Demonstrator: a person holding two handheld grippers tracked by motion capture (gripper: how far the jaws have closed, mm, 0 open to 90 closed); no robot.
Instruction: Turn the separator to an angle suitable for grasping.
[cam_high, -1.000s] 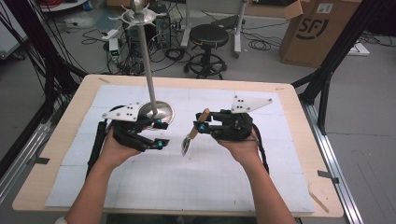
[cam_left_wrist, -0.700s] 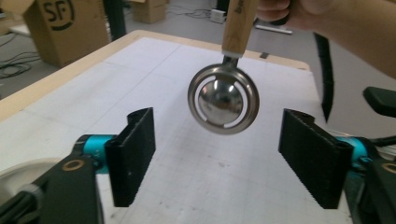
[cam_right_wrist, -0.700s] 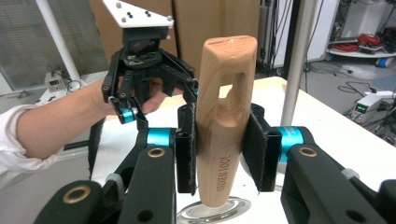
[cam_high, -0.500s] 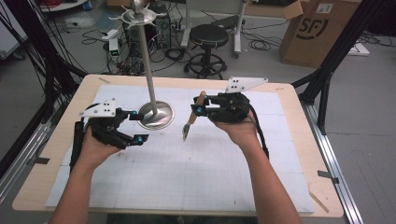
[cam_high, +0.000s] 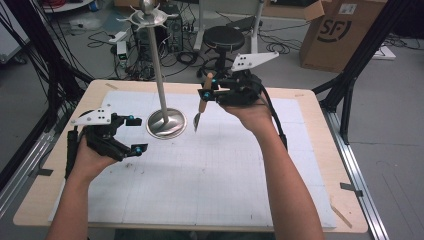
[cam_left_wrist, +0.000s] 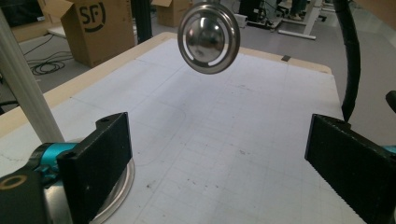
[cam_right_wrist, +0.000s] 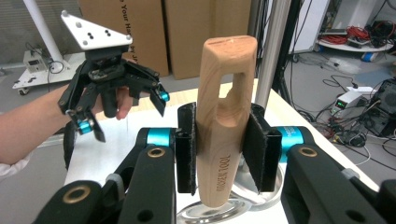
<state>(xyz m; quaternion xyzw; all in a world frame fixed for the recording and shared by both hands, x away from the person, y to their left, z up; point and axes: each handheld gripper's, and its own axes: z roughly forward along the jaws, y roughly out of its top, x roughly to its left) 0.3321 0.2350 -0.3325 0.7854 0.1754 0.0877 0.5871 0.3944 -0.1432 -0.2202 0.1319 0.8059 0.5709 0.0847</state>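
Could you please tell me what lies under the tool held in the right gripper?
The wooden-handled tool hangs in the right gripper, metal tip down. Under the tip is bare white mat, just beside the metal stand's round base. The jaws cover part of the handle.

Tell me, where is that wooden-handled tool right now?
In the high view, the wooden-handled tool hangs clamped in the right hand-held gripper, lifted above the table right of the metal stand.
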